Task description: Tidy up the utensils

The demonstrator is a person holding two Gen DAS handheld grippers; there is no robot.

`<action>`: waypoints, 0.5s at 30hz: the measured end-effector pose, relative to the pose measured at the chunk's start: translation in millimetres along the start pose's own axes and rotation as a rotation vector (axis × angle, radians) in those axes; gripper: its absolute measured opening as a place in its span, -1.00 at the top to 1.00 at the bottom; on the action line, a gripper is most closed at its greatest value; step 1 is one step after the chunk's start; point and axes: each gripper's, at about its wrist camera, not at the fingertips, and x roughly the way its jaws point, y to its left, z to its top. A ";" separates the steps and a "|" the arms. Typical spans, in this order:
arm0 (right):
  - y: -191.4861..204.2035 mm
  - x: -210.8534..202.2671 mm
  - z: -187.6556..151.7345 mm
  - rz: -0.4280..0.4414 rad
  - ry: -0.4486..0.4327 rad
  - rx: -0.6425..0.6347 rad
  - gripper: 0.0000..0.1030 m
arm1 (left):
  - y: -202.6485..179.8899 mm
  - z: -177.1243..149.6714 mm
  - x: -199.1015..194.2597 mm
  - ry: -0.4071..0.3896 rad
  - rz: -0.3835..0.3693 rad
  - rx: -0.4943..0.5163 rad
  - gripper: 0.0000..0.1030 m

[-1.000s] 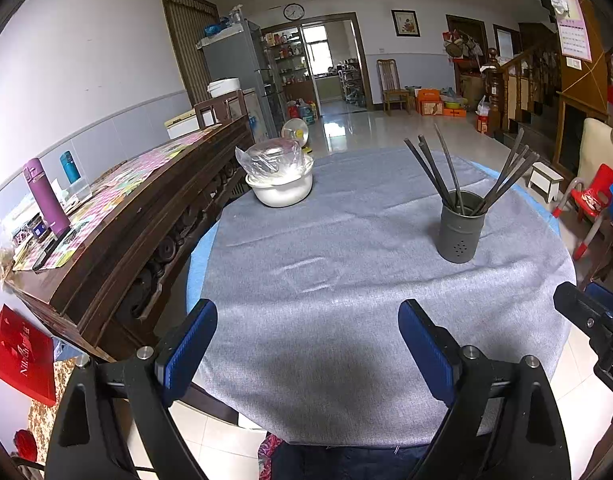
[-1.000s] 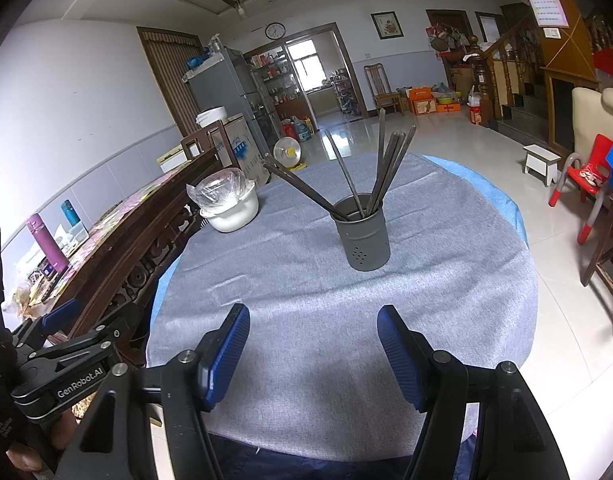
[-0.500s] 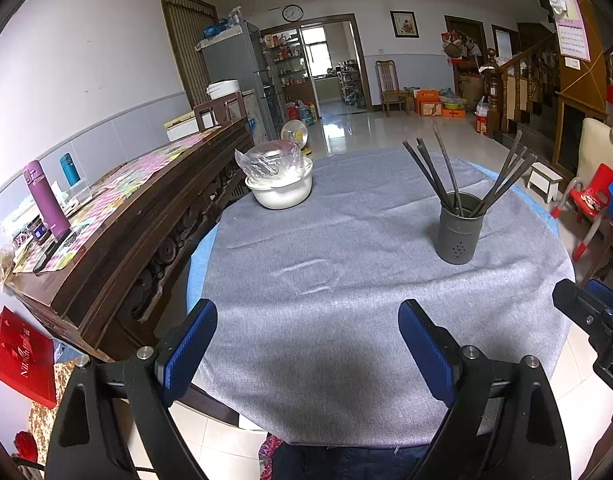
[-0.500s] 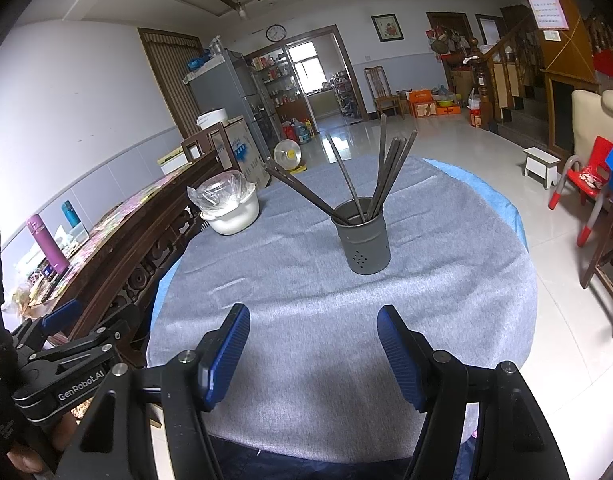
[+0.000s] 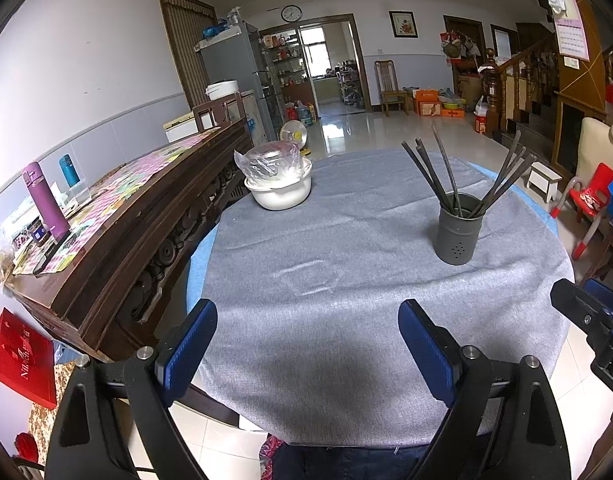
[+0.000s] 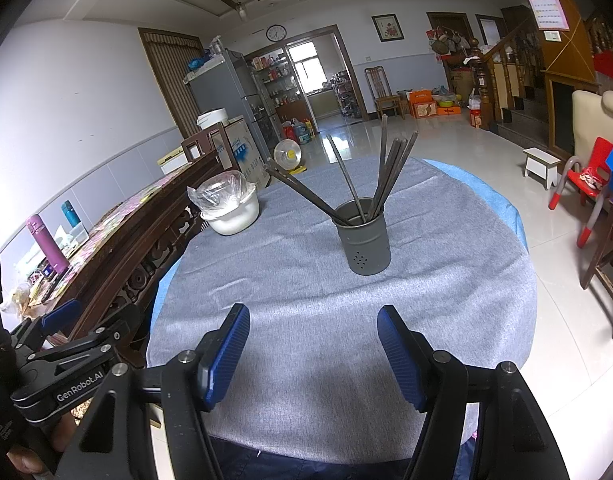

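A dark grey utensil holder (image 5: 458, 229) stands upright on the round table's grey cloth (image 5: 346, 280), right of centre, with several dark chopsticks (image 5: 430, 172) fanned out of it. It also shows in the right wrist view (image 6: 364, 237) with the chopsticks (image 6: 386, 176). My left gripper (image 5: 306, 344) is open and empty above the near table edge. My right gripper (image 6: 312, 350) is open and empty, also at the near edge, well short of the holder.
A white pot (image 5: 280, 192) with a plastic-wrapped bowl on it sits at the far left of the table. A dark wooden sideboard (image 5: 118, 216) runs along the left. Red chairs (image 5: 590, 200) and a stool stand to the right.
Both grippers have drawn back slightly from the table; the holder looks a little farther off. Nothing was grasped or released.
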 end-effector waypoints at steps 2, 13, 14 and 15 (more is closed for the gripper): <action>0.5 0.3 0.6 0.000 0.000 0.001 -0.37 | 0.0 -0.2 -0.1 -0.001 0.003 0.000 -0.79; 1.0 -0.2 1.9 -0.002 -0.003 0.003 -0.38 | 0.1 -0.1 -0.1 -0.001 0.001 -0.002 -0.79; 1.4 -0.2 2.2 -0.001 -0.003 0.003 -0.38 | 0.1 -0.1 -0.1 0.000 0.000 -0.002 -0.79; 1.2 -0.4 1.5 -0.002 -0.004 0.003 -0.38 | 0.0 -0.1 0.0 0.000 -0.001 -0.001 -0.79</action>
